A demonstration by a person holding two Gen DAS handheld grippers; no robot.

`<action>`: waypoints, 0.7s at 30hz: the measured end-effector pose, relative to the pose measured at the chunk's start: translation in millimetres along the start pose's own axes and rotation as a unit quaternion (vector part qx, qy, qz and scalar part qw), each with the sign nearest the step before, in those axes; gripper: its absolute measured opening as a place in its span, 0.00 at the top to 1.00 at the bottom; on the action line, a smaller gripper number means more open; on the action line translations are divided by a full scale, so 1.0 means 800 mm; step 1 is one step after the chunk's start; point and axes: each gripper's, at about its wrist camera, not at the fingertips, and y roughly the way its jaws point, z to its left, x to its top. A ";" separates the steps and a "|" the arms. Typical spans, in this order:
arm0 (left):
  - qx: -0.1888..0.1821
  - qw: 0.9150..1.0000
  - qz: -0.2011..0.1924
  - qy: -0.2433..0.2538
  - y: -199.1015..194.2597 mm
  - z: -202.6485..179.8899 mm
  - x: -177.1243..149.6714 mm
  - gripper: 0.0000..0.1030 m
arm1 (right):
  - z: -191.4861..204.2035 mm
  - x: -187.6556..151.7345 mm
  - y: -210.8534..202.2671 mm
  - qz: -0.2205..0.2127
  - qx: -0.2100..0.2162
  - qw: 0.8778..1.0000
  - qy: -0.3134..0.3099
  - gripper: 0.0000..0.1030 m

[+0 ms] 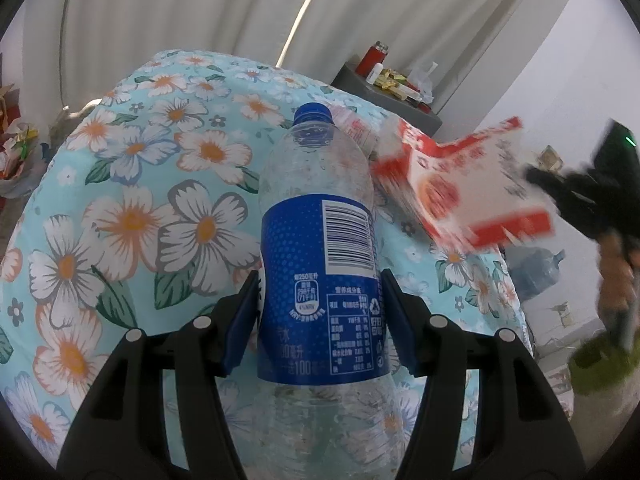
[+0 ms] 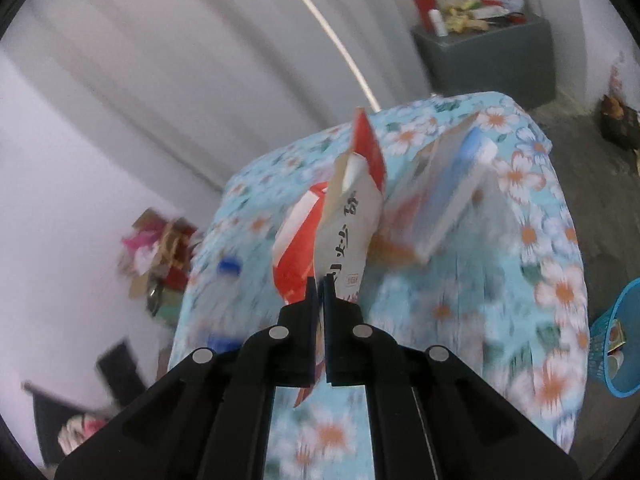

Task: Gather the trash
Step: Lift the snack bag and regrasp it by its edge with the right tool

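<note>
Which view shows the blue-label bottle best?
Left wrist: the plastic bottle fills the centre, sharp, between the left gripper pads. In the right wrist view only blurred blue patches show beside the red-and-white carton.

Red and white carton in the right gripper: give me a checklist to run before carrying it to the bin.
1. Right gripper shut on the red and white carton: ok.
2. Carton lifted off the floral cover: ok.
3. Left gripper pads pressing on the plastic bottle: ok.
4. Blue basket in sight: ok.
5. Room left in the basket: cannot tell.
</note>
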 end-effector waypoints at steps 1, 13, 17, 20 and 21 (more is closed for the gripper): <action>0.003 1.000 -0.001 0.003 -0.001 -0.002 0.000 0.46 | 0.002 -0.011 -0.011 0.001 0.001 1.000 -0.007 0.97; -0.025 0.999 0.021 0.033 -0.011 -0.041 -0.017 0.46 | -0.058 -0.165 -0.153 -0.002 -0.105 0.994 0.003 0.97; -0.031 0.998 0.031 0.042 -0.007 -0.056 -0.022 0.46 | -0.047 -0.180 -0.149 -0.018 -0.162 0.986 -0.025 0.97; -0.031 0.998 0.037 0.050 -0.005 -0.065 -0.027 0.46 | -0.023 -0.190 -0.129 -0.032 -0.139 0.988 -0.051 0.97; -0.030 0.997 0.039 0.054 -0.003 -0.068 -0.028 0.46 | -0.018 -0.188 -0.121 -0.033 -0.129 0.990 -0.055 0.96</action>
